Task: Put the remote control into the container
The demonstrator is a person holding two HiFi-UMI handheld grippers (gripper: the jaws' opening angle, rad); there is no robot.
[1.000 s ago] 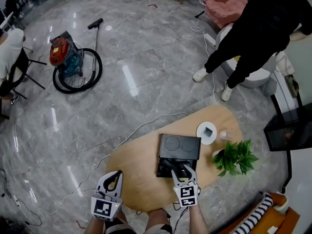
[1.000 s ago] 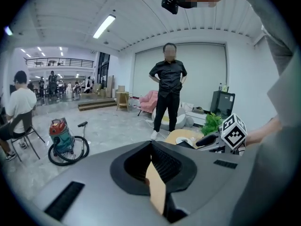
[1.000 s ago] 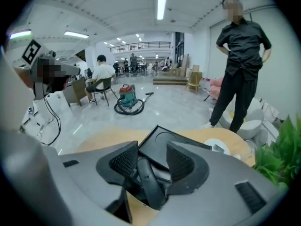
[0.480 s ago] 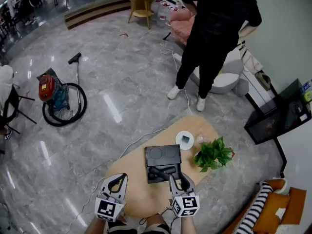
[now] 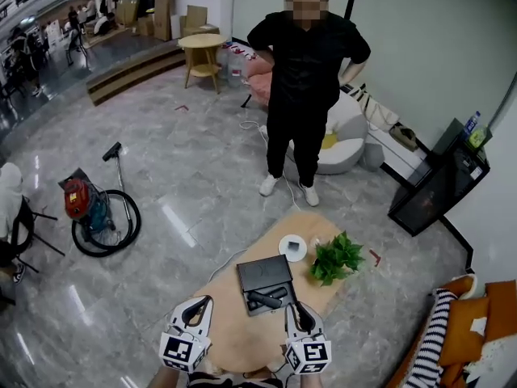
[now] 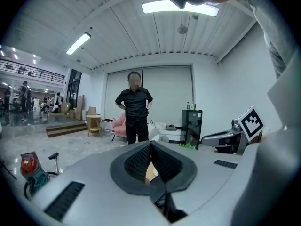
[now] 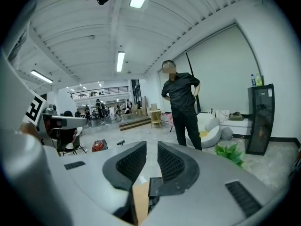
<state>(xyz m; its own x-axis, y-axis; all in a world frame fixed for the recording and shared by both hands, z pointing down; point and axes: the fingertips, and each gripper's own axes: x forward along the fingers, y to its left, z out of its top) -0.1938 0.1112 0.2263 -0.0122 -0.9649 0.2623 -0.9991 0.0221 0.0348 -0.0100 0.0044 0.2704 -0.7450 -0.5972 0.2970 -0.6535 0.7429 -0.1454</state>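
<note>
**Remote in container; both grippers clear of it**

Hard to make out:
- The remote (image 5: 265,299) is a small dark bar on a dark lining. I cannot read its buttons or tell which end is which.
- My hands are cut off by the bottom edge of the head view.
- In both gripper views my own gripper bodies block most of the table (image 5: 234,320). The right gripper view shows only a sliver of wood and a dark corner of the container (image 5: 260,272) below the jaws. The remote shows in neither.

Count:
- Grippers: two.
- Remote: one.
- Container: one, black, lid open.
- Table: one, oval, wooden.
- Plant (image 5: 335,257): one.
- White dish (image 5: 292,247): one.
- Vacuum (image 5: 85,204): one, on the floor well to the left.
- Standing person (image 5: 307,79): one, beyond the table.

Left gripper (image 6: 150,145): jaws clenched together, nothing between them.

Right gripper (image 7: 151,147): jaws a narrow gap apart, just been closing, nothing between them.

Position: the remote lies in the near half of the container, on the table. It is ahead of both grippers and touches neither. My right gripper is the nearer, just beside the container's near right corner in the head view.
</note>
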